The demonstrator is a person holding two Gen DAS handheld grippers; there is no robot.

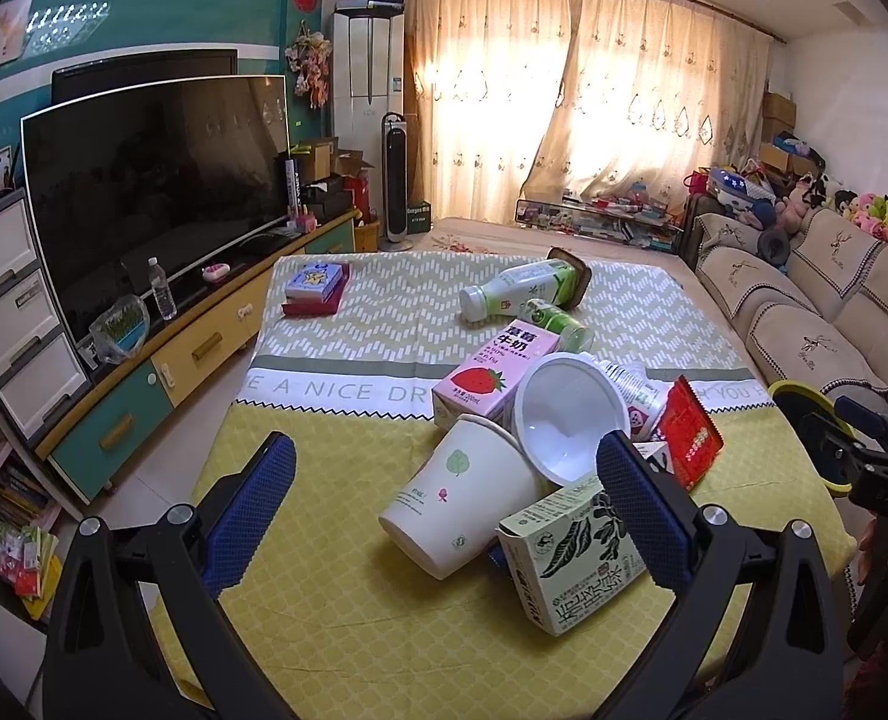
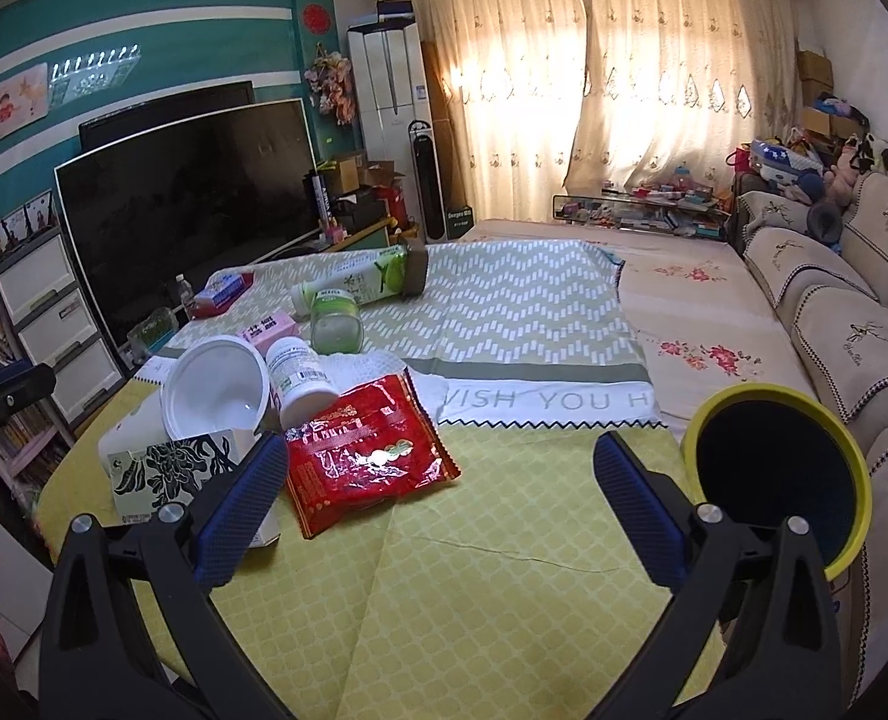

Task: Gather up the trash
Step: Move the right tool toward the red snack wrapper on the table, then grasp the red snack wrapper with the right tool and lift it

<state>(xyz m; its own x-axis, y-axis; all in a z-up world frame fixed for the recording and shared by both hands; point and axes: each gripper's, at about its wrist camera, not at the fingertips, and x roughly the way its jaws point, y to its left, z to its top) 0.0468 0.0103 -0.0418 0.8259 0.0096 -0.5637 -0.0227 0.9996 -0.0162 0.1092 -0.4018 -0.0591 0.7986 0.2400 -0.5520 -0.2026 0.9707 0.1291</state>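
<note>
Here your bench (image 2: 504, 588) under its yellow cloth carries the trash in one heap at its left half, with the yellow-rimmed bin (image 2: 804, 480) at the right edge. In the heap, a paper cup (image 1: 462, 510) lies tipped against a green carton (image 1: 576, 558), a white bowl (image 1: 570, 420), a pink carton (image 1: 486, 378) and a red packet (image 2: 360, 456). Your left gripper (image 1: 444, 504) hangs over the cup, jaws released; your right gripper (image 2: 438, 510) hangs beside the packet, jaws likewise spread and bare.
</note>
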